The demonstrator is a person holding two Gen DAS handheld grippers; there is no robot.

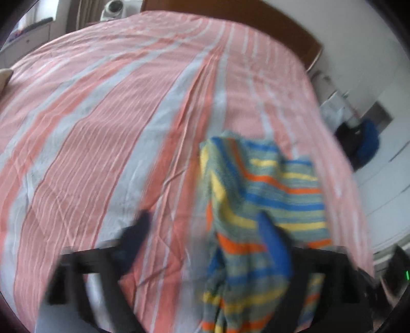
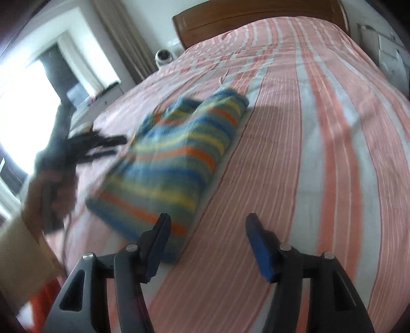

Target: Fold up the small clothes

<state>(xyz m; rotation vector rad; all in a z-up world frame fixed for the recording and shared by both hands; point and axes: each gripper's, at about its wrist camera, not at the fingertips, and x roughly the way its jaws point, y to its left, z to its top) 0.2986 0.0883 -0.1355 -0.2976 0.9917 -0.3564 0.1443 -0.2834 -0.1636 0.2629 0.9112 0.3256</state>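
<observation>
A: How many garments are there?

B: One, a striped sweater (image 2: 169,164), folded into a long bundle on the bedspread (image 2: 320,153). The stripes are blue, yellow, orange and grey-green.

A: Which way does it run?

B: In the right wrist view its long axis goes from about 7 o'clock up to 1 o'clock, the far end toward the headboard (image 2: 256,15). The stripes cross that axis.

A: And the grippers?

B: Two. The right gripper (image 2: 207,228) is low over the bedspread, fingers spread apart, with nothing between them; its left finger (image 2: 160,235) overlaps the sweater's near corner in that view. The left gripper (image 2: 102,143) reaches in from 9 o'clock, pointing at the sweater's left side, badly blurred. From its own camera, the left gripper (image 1: 205,230) has its fingers apart, and the sweater (image 1: 261,194) lies around the blue finger (image 1: 274,246) at 5 o'clock. Whether that finger touches the cloth, I cannot tell.

A: Anything else?

B: One white round device (image 2: 164,56) beside the headboard.
</observation>
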